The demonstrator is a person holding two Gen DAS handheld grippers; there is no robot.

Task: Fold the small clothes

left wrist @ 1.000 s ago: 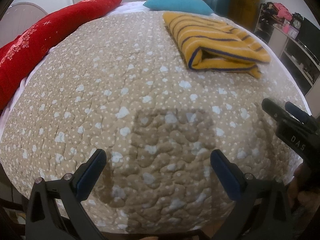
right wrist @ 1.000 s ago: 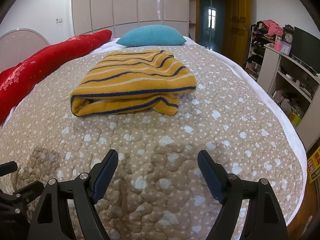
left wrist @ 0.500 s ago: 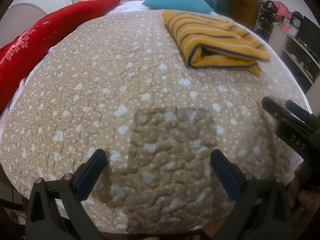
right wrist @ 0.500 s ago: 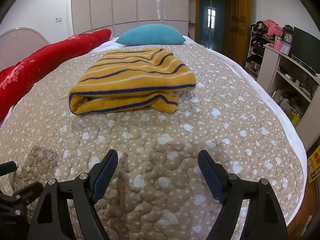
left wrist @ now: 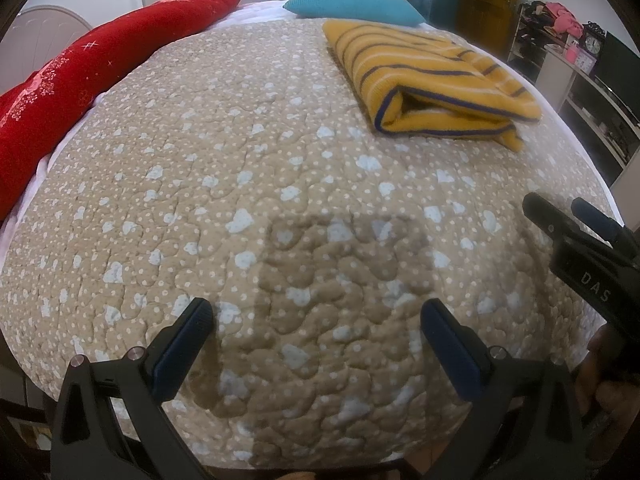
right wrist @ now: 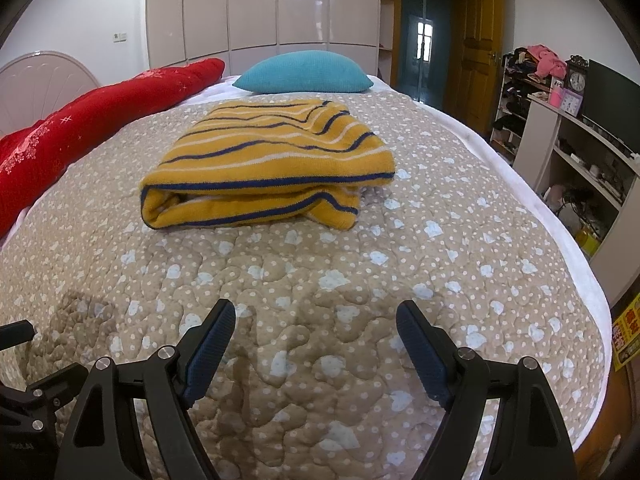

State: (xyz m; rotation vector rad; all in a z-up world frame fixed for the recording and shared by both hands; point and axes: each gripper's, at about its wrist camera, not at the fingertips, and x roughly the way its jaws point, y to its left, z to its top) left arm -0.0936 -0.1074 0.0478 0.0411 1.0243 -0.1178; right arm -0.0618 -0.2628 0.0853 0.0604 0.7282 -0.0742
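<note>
A beige quilt point(right wrist: 360, 280) dotted with white hearts is covering the bed, and everything here is lying in relation to it. Along the quilt's left edge a long red blanket point(right wrist: 100, 120) is stretching toward the headboard; at its far end a teal pillow point(right wrist: 304, 72) is resting. On the quilt's far middle, just in front of the pillow, the folded yellow striped garment point(right wrist: 264, 160) is sitting in a neat stack, its open fold facing the near edge. Beyond the quilt's right side, open shelves point(right wrist: 580, 152) are holding clutter too small to identify. Over the near edge, the left gripper point(left wrist: 316, 324) and right gripper point(right wrist: 316, 320) are hovering side by side, jaws spread wide, holding nothing.
</note>
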